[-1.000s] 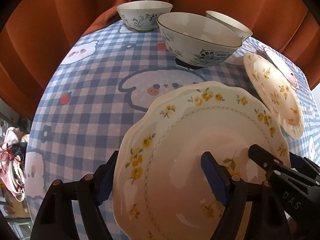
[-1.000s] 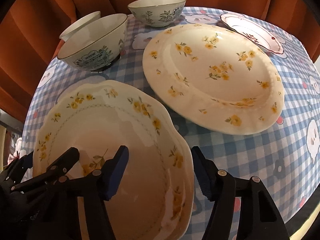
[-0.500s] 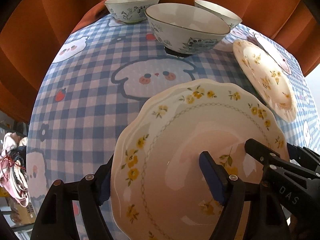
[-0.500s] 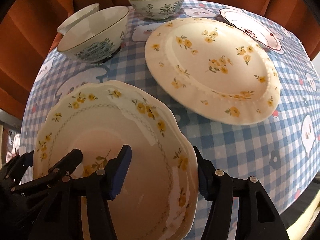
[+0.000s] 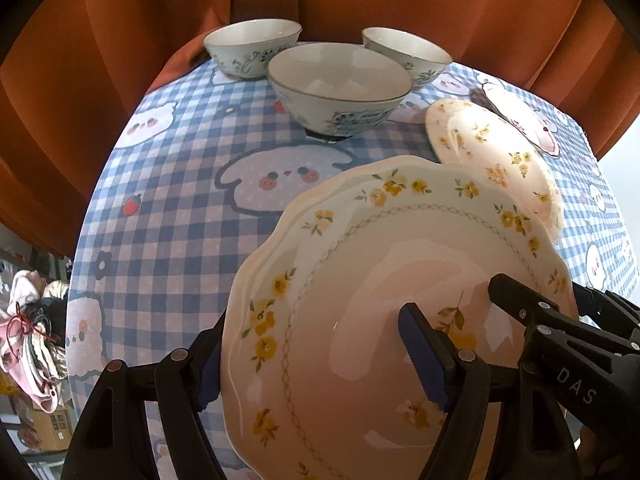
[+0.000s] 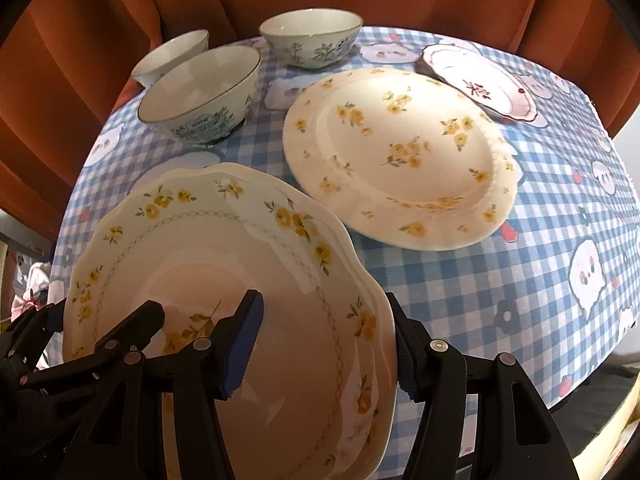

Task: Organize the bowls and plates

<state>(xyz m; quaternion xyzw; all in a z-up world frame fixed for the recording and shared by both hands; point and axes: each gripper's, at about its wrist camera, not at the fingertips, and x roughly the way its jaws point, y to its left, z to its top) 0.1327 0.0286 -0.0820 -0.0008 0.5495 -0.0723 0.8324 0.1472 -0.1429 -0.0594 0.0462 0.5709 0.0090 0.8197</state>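
Observation:
A scalloped plate with small yellow flowers hangs tilted above the checked tablecloth, held from both sides. My left gripper is shut on its left rim, one blue pad inside the plate and one under the edge. On the opposite rim my right gripper is shut the same way. A second rim seems to show under the plate's right edge. A larger flowered plate lies flat on the table beyond it.
Three bowls stand at the back of the table. A red-patterned plate lies at the far right. Orange curtain hangs behind. Clutter lies on the floor off the left edge.
Both grippers have risen with the scalloped plate between them; the table, bowls and other plates now look further below and away.

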